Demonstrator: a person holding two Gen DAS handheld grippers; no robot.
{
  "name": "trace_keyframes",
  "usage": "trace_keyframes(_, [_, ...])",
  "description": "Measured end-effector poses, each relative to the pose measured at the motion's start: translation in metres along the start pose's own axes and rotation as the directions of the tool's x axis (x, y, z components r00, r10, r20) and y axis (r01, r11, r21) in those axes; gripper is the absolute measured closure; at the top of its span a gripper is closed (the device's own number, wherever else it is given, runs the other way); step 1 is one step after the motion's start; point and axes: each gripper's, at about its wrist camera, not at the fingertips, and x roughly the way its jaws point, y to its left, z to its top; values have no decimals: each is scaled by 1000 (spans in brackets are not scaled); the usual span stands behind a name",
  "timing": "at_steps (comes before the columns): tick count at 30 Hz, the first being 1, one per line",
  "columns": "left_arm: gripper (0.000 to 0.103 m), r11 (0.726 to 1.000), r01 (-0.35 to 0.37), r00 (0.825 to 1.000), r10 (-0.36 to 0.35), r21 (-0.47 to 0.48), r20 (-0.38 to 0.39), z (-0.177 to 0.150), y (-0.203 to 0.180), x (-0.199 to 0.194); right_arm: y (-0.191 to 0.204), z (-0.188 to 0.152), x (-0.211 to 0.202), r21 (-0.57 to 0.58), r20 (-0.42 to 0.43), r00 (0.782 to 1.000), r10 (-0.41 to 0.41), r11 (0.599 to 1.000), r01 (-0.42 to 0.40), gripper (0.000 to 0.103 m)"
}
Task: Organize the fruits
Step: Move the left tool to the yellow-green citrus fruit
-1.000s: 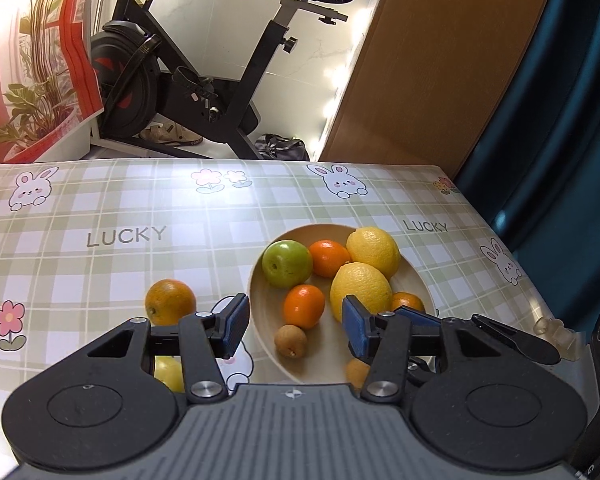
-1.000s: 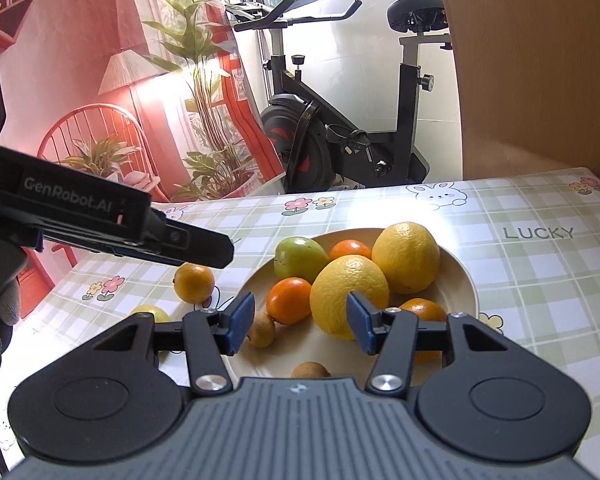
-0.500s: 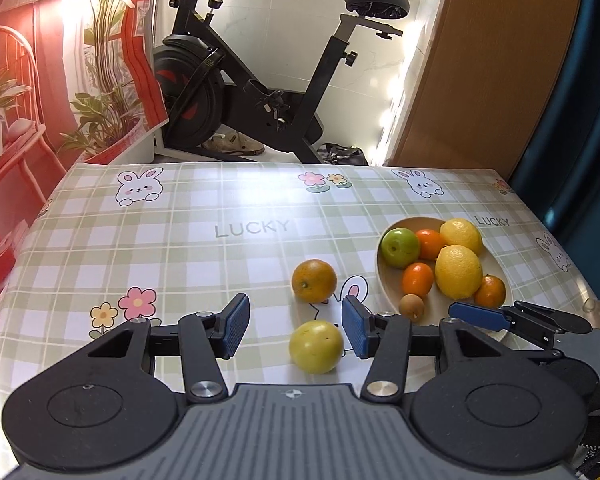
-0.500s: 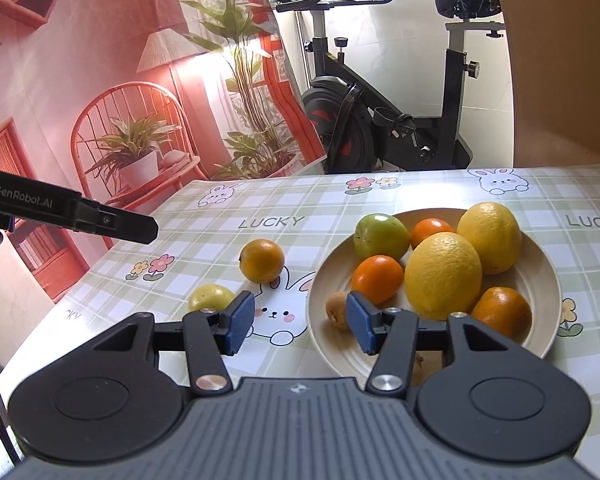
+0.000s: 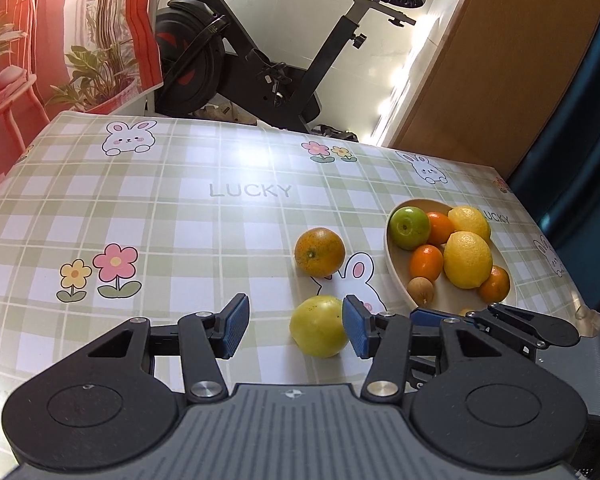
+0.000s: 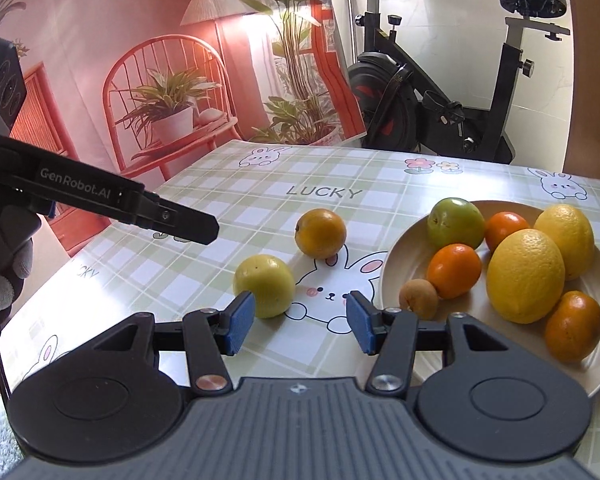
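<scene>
Left claw [image 5: 292, 330]: jaws apart, empty, low over the table [image 5: 180, 220]; yellow fruit [image 5: 318, 332] just before its right pad.
Right claw [image 6: 298, 322]: jaws apart, empty.
Orange [image 6: 320, 233]: on the table, beside the plate [image 6: 396, 276].
Plate: holds lemons, oranges, green apple.

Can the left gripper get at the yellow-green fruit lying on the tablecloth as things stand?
Probably yes. The left gripper is open and empty, and the yellow-green fruit lies just ahead, off toward one finger, with bare tablecloth around it. The orange sits farther back, apart.
</scene>
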Motion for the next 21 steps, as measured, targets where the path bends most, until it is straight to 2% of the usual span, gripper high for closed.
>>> trace_keyframes(10, [49,998,58,998,-58,7,-37,-3,-3,22,17,7,35,-79,-49,998,38,996,-42,49])
trace_keyframes(21, [49,998,67,996,-67,-3,-64,-11,0,40,16,7,57,-49,-66,996,55,997,-58,49])
